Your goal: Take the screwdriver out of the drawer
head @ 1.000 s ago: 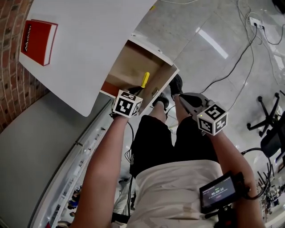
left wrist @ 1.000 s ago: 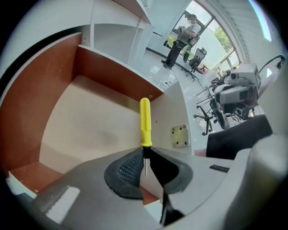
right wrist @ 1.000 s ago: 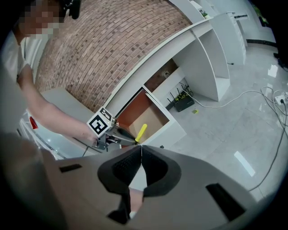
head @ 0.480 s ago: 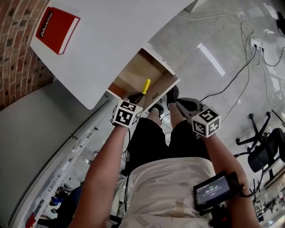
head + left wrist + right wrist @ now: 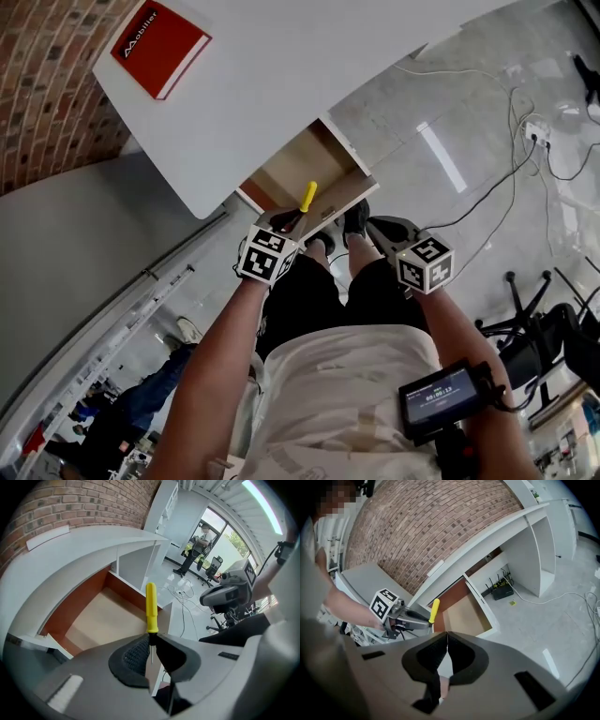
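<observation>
The screwdriver (image 5: 151, 606) has a yellow handle and a thin metal shaft. My left gripper (image 5: 151, 641) is shut on the shaft, and the handle sticks up past the jaw tips. In the head view the screwdriver (image 5: 307, 197) hangs over the front edge of the open wooden drawer (image 5: 298, 167), held by the left gripper (image 5: 286, 221). The drawer (image 5: 101, 620) looks empty inside. My right gripper (image 5: 447, 638) is shut with nothing between its tips. It is beside the drawer front, to the right of the left gripper, in the head view (image 5: 377, 225). The right gripper view also shows the screwdriver (image 5: 434, 610) above the drawer (image 5: 465, 614).
A red book (image 5: 159, 47) lies on the white desk top (image 5: 281, 84) that the drawer belongs to. A brick wall (image 5: 47, 84) stands behind the desk. Cables (image 5: 506, 159) run over the floor, and an office chair (image 5: 544, 328) stands at the right. The person's shoes (image 5: 354, 220) are below the drawer front.
My left gripper has risen with the screwdriver, up and away from the drawer's inside. My right gripper has risen a little too and stays shut.
</observation>
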Motion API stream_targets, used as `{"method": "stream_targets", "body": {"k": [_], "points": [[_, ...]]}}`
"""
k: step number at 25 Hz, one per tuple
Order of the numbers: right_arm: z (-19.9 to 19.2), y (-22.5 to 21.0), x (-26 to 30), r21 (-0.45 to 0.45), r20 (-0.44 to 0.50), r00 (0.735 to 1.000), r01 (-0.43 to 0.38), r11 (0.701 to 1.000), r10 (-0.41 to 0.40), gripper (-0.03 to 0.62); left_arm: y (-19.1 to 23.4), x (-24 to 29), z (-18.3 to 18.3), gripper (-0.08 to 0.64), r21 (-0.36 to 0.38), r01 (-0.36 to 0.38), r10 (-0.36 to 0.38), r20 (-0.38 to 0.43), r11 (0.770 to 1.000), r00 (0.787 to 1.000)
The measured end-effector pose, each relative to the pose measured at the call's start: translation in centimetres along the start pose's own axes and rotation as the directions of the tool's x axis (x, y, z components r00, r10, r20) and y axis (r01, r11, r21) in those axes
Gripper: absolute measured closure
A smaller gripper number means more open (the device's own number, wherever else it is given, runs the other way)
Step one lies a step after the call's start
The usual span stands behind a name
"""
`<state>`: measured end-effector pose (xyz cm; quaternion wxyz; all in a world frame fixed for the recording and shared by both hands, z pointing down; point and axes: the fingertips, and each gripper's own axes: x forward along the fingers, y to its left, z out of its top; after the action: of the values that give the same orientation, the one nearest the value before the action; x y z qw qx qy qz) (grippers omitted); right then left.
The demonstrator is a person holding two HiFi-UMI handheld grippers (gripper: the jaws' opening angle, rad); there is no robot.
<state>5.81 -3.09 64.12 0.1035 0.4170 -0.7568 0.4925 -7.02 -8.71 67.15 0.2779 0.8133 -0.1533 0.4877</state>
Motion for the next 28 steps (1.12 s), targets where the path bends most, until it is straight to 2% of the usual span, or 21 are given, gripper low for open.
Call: {"method": "stream_targets", "body": {"k": [14, 28], "points": [[2.4, 2.6, -1.0, -0.064, -0.029, 0.998, -0.049, 0.997, 0.047, 0.586, -2.0, -4.9, 0.5, 0.517, -0.082, -0.052, 0.059, 0.087, 0.995, 0.994], [5.6, 4.9, -1.9, -0.117, -0.033, 0.996, -0.083, 0.990, 0.079, 0.586, -2.7, -10.3, 2.7, 0.517, -0.159, -0.107, 0.138, 0.205, 0.982, 0.969]]}}
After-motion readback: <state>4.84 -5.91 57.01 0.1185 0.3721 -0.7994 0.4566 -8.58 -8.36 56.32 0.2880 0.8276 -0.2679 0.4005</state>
